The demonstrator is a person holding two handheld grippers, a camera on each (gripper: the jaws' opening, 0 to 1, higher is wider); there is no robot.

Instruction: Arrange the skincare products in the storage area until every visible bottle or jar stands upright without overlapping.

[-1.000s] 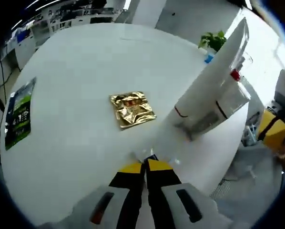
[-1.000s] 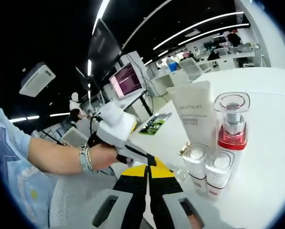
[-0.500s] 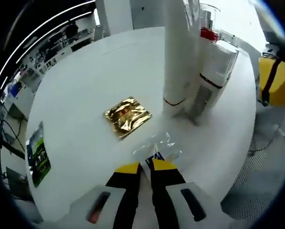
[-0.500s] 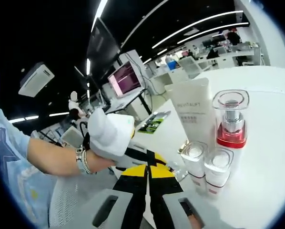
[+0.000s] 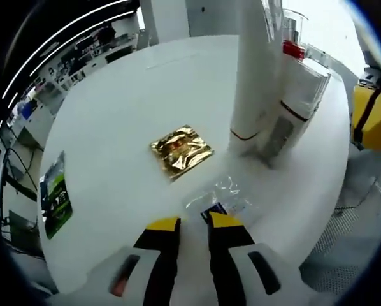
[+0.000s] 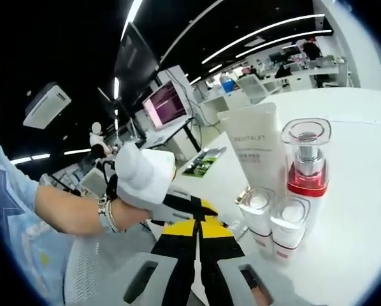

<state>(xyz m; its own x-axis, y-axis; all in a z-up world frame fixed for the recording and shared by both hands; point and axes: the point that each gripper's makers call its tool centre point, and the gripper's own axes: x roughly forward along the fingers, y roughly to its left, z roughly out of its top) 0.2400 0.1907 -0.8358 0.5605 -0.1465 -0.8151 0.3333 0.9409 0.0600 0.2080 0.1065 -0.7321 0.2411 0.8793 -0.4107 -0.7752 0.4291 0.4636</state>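
White round desk (image 5: 114,127) carries an upright tube (image 6: 259,153), a red pump bottle (image 6: 307,167) and two small bottles (image 6: 274,223), clustered far right of the left claw (image 5: 194,223), jaws slightly apart. Right claw (image 6: 198,231), jaws together, sits just left of them.

free: bare table (image 5: 114,121) left | blocked: bottles (image 5: 286,108) right, gold sachet (image 5: 181,150) ahead

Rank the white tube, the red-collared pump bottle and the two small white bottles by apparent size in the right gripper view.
1. white tube, tallest and widest.
2. red-collared pump bottle.
3. two small white bottles: they look alike, so unranked; both sit nearer the camera.
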